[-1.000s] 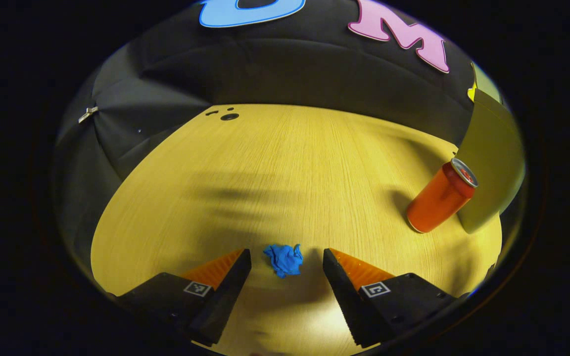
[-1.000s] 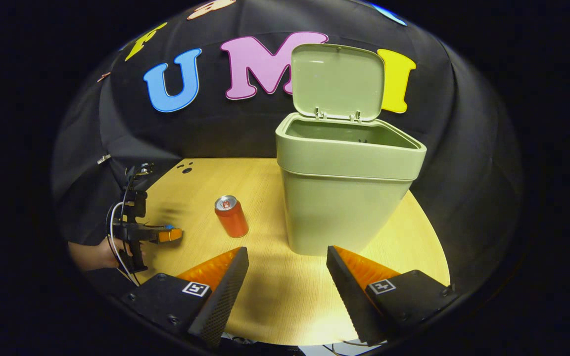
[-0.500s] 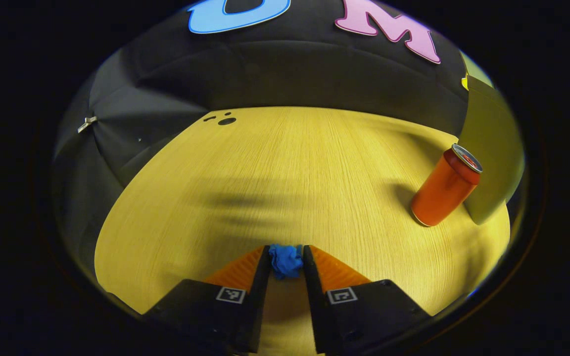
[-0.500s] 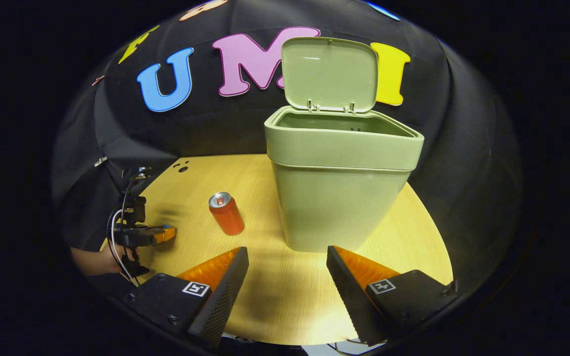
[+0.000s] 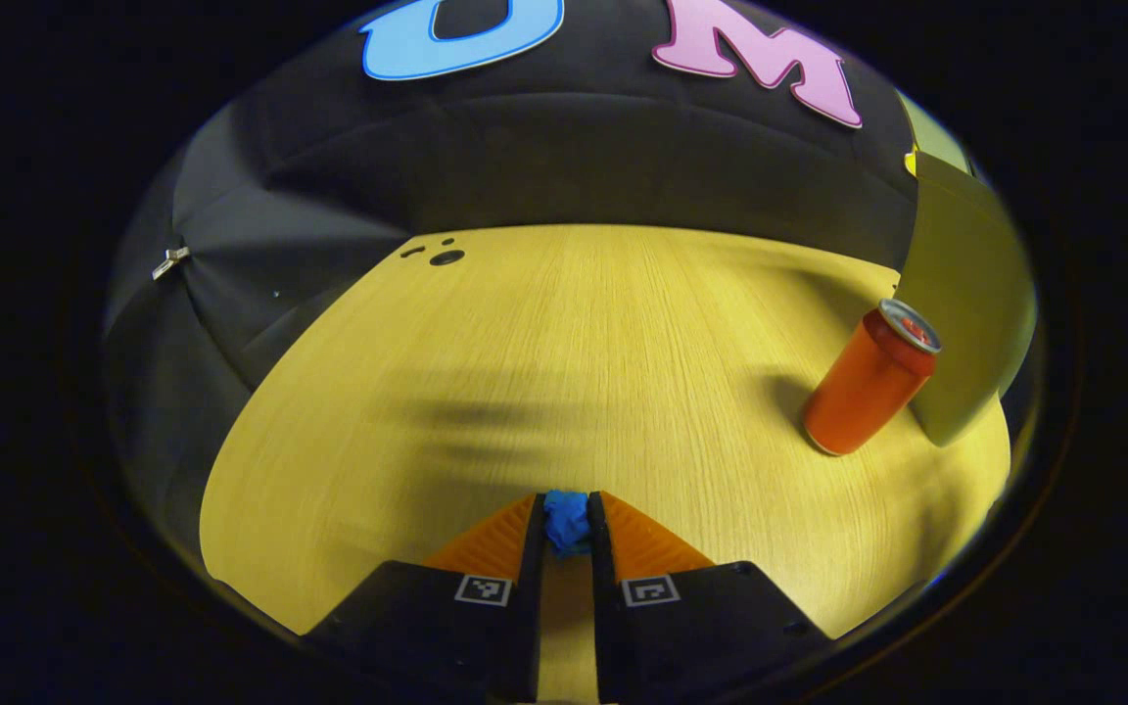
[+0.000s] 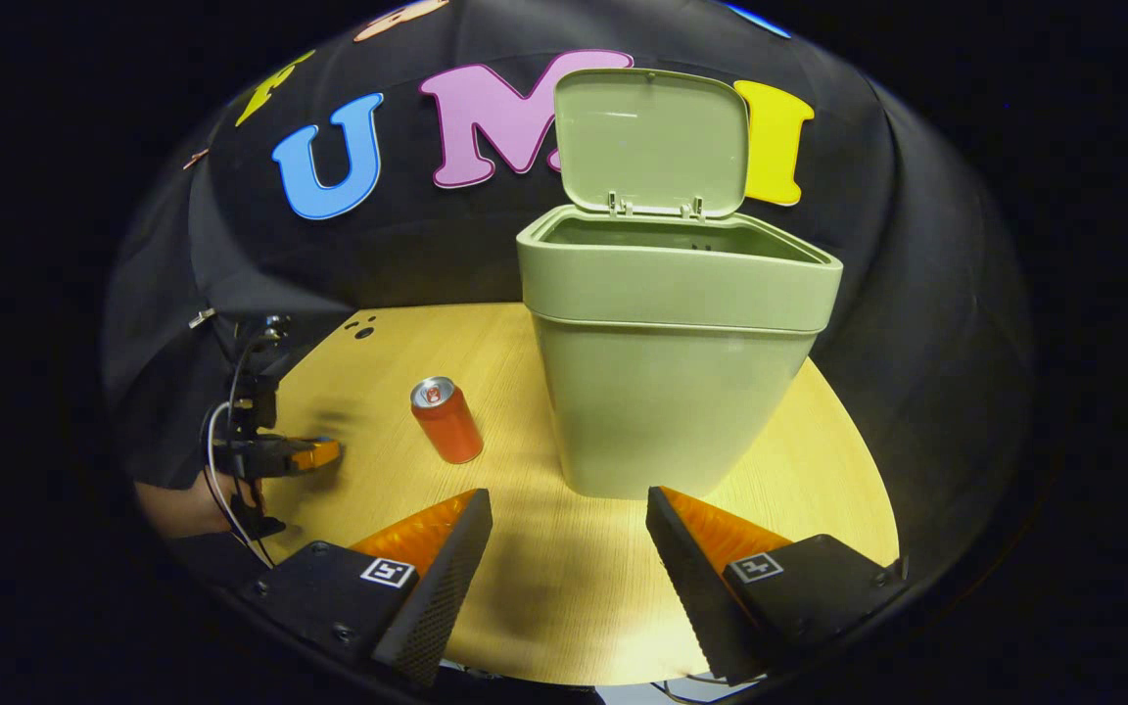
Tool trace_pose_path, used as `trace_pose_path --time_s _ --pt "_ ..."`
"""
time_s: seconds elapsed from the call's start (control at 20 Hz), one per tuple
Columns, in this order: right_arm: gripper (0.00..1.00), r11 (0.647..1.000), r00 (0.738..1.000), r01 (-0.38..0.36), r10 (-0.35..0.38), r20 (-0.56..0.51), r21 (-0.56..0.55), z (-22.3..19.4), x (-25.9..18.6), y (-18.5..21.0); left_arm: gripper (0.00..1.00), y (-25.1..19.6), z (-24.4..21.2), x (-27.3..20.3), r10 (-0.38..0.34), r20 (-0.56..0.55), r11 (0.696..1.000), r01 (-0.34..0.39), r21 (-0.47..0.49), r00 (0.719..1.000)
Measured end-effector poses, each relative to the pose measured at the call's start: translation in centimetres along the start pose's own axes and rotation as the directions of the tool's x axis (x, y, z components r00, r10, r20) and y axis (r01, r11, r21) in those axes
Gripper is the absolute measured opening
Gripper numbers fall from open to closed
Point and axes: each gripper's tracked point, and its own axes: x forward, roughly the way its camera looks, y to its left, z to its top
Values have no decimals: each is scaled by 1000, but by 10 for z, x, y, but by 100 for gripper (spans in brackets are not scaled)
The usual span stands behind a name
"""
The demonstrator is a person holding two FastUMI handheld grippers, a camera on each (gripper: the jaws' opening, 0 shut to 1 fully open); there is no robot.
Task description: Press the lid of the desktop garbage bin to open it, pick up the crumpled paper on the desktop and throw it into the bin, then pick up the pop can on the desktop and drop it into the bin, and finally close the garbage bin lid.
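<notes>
The left gripper (image 5: pixel 565 509) is clenching the blue crumpled paper (image 5: pixel 566 520) above the wooden desktop (image 5: pixel 564 343), while the right gripper (image 6: pixel 569 509) is waiting released before the open green garbage bin (image 6: pixel 672 382).

each gripper (image 6: pixel 569 509) has ribbed wedge fingers, a black body with square markers and small screws.

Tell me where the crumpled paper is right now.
In the left gripper view, the crumpled paper sits pinched in the left gripper, low over the table, left of the pop can.

No text can be read here
</notes>
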Motion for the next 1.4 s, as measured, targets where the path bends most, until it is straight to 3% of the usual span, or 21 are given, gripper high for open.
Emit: trace_pose_path --time_s 0.35,0.65,0.9,1.15,1.4 --pt "100 1000 1000 -5 4 29 19 8 12 -10 27 -15 80 -49 -59 132 998 63 -24 989" --pt "100 999 999 -38 38 13 -33 -3 22 -21 27 -68 162 -100 -170 269 985 163 48 948" --pt "100 999 999 -42 42 -18 -19 -15 32 -41 27 -159 218 -140 -328 359 944 295 145 874" --pt "100 998 997 -65 64 -30 -24 -18 37 -57 27 -256 259 -174 -505 399 863 464 203 765" --pt "100 998 997 -67 66 -34 -21 -21 38 -71 26 -329 271 -184 -623 396 782 559 276 675"
